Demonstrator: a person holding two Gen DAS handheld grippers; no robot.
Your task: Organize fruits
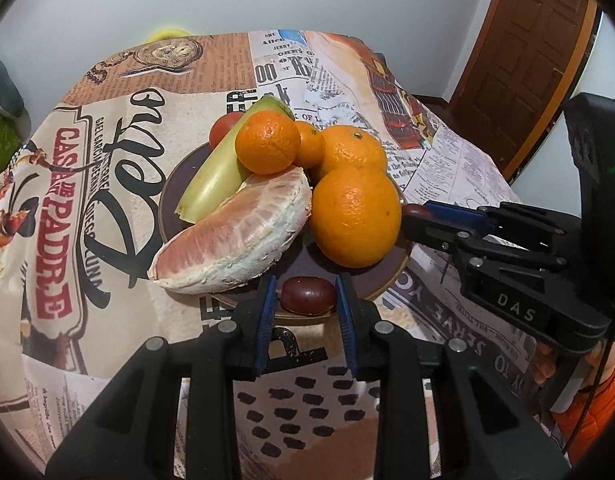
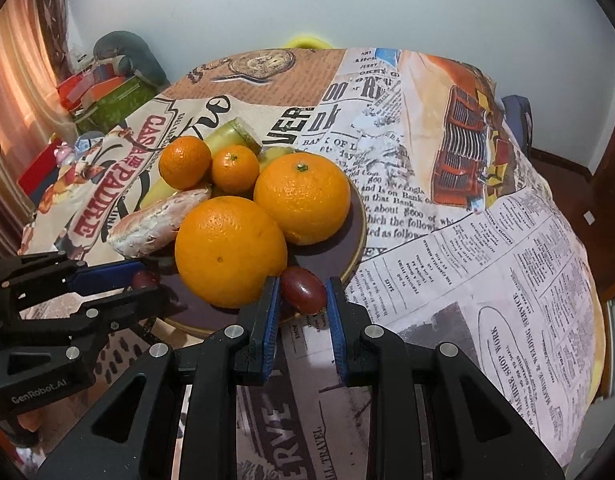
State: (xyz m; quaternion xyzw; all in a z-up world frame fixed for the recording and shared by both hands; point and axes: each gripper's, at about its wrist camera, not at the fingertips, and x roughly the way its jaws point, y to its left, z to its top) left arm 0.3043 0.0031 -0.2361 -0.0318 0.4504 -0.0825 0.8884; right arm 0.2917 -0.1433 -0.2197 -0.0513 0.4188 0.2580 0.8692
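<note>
A: How do the left tongs (image 1: 307, 292) stand?

B: The blue-padded fingers (image 1: 267, 312) are parted, one on each side of a dark red oval grape (image 1: 307, 295) lying at the near rim of the round dark purple plate (image 1: 391, 280). Small gaps show beside the grape; whether a pad touches it cannot be told.

A: And the right tongs (image 2: 301, 294)?

B: Likewise parted. A second dark red oval grape (image 2: 303, 286) sits between their blue pads (image 2: 334, 312), at the plate's edge just beside the large front orange (image 2: 229, 250). The grape's right end looks close to the right pad; contact cannot be confirmed.

A: What else lies on the plate?

B: Behind the front orange rests a second large orange (image 2: 301, 198). Two small mandarins (image 2: 185, 163) sit farther back, upon a pale green-yellow banana piece (image 1: 217, 172). A peeled pink pomelo segment (image 1: 235, 236) leans over the plate's left rim, and a red round fruit (image 1: 223, 126) shows at the back.

A: The support?

B: A newspaper-print tablecloth (image 2: 487, 240) covers the table.
</note>
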